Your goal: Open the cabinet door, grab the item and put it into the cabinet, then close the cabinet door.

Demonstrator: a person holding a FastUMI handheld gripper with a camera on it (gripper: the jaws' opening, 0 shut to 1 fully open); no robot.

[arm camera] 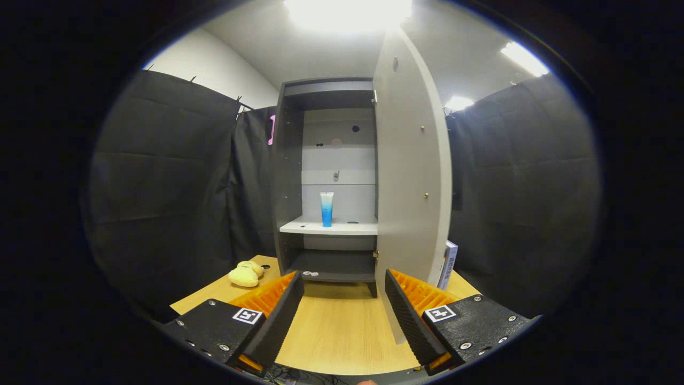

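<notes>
Tongs [342, 299]: fingers spread wide, nothing between them, held low over the table [336, 331]. Ribbed black pads face inward; orange backing shows behind each.

Table: pale wood, bare between the fingers and on to the cabinet foot.

Door [409, 176]: swung open, its lower edge just beside the right finger, its inner face turned toward the cabinet's opening. Small fittings dot that face.

Toy [245, 275]: yellow, soft, lying on the table's left part, beyond the left finger and short of the cabinet's left wall.

Box [448, 264]: standing on edge behind the door, right of the cabinet.

Cabinet [288, 176]: dark walls, pale back panels, one white shelf [328, 228] at mid height, a dark floor below.

Tube [326, 209]: white fading to blue, upright on the shelf, well beyond the fingertips and roughly in line with the gap between them.

Step in hand, by judgement: item appears stowed, so the door awaits closing. Next move calls for shifting the tongs right, past the door's outer face, then pushing it leftward until it meets the frame, without snagging the right finger on the edge.
</notes>
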